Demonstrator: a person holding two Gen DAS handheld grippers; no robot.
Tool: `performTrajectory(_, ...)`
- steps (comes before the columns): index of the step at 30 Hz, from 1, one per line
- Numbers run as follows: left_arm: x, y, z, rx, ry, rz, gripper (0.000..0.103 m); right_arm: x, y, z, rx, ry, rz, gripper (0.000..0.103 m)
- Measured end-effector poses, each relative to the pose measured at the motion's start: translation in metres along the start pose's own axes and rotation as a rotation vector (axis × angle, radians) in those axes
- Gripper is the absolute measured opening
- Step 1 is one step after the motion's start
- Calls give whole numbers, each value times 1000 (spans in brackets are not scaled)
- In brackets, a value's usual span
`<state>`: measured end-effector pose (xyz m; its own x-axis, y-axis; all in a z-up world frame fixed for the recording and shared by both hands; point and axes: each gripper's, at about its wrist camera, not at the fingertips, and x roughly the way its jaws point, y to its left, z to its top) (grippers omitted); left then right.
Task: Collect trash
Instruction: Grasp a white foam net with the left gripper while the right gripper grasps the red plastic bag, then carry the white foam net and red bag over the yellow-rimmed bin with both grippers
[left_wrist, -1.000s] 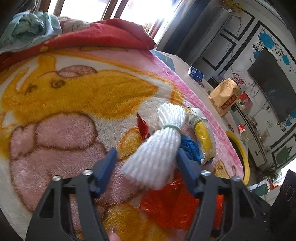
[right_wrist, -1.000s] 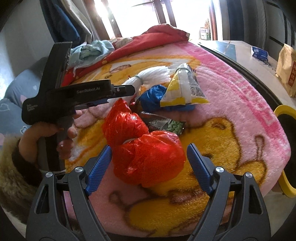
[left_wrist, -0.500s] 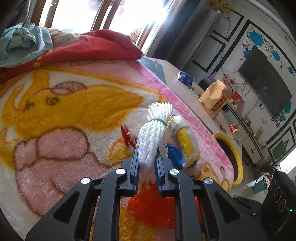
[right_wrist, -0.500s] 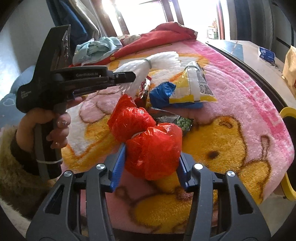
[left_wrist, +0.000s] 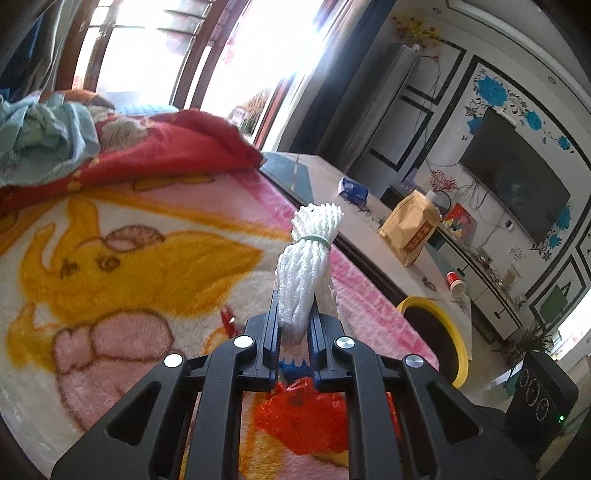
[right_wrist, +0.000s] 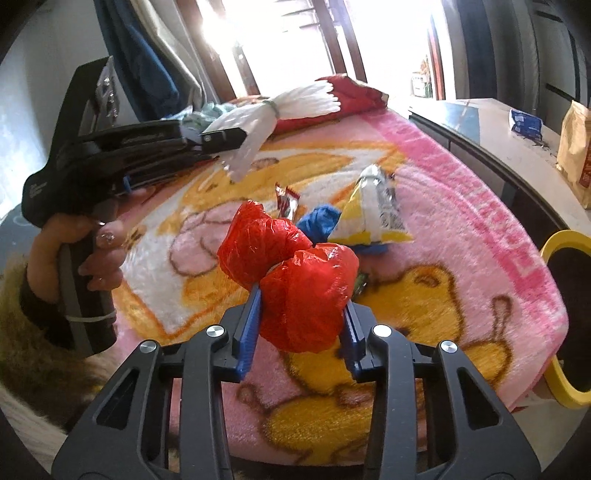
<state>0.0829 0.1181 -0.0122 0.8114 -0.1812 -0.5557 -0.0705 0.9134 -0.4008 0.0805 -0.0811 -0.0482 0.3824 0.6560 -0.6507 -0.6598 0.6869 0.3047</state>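
Note:
My left gripper (left_wrist: 294, 325) is shut on a white foam net sleeve (left_wrist: 308, 266) and holds it lifted above the pink cartoon blanket (left_wrist: 129, 266); the sleeve also shows in the right wrist view (right_wrist: 280, 107), sticking out of the left gripper (right_wrist: 236, 138). My right gripper (right_wrist: 299, 325) is shut on a red plastic bag (right_wrist: 295, 280), lifted off the blanket. A yellow-white snack packet (right_wrist: 373, 214), a blue wrapper (right_wrist: 319, 221) and a small red-white wrapper (right_wrist: 286, 201) lie on the blanket behind it. A yellow-rimmed bin (left_wrist: 434, 332) stands past the bed's right edge.
A long table (left_wrist: 369, 221) beside the bed carries a brown paper bag (left_wrist: 410, 232), a blue pack (left_wrist: 352, 188) and a red cup (left_wrist: 456, 284). A red quilt (left_wrist: 155, 147) and light blue clothes (left_wrist: 40, 133) lie at the bed's far end. A TV (left_wrist: 513, 192) hangs on the wall.
Both grippers closed from open: the left on the white foam sleeve, the right on the red bag. Both then lifted their loads up off the blanket.

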Motion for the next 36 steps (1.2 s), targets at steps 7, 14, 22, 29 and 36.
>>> performTrajectory(7, -8, -18, 11, 29, -29, -26, 12, -18, -15, 12, 24, -69, -27, 30)
performTrajectory(14, -10, -34, 16, 64, -42, -49, 12, -37, -37, 21, 63, -132, -74, 30)
performTrajectory(22, -6, -56, 20, 106, -47, -79, 12, -54, -59, 30, 101, -186, -125, 30)
performTrajectory(29, -2, -71, 20, 131, -43, -98, 12, -65, -76, 31, 128, -216, -166, 30)
performTrajectory(36, 1, -81, 19, 148, -38, -115, 12, -75, -89, 32, 162, -243, -205, 30)
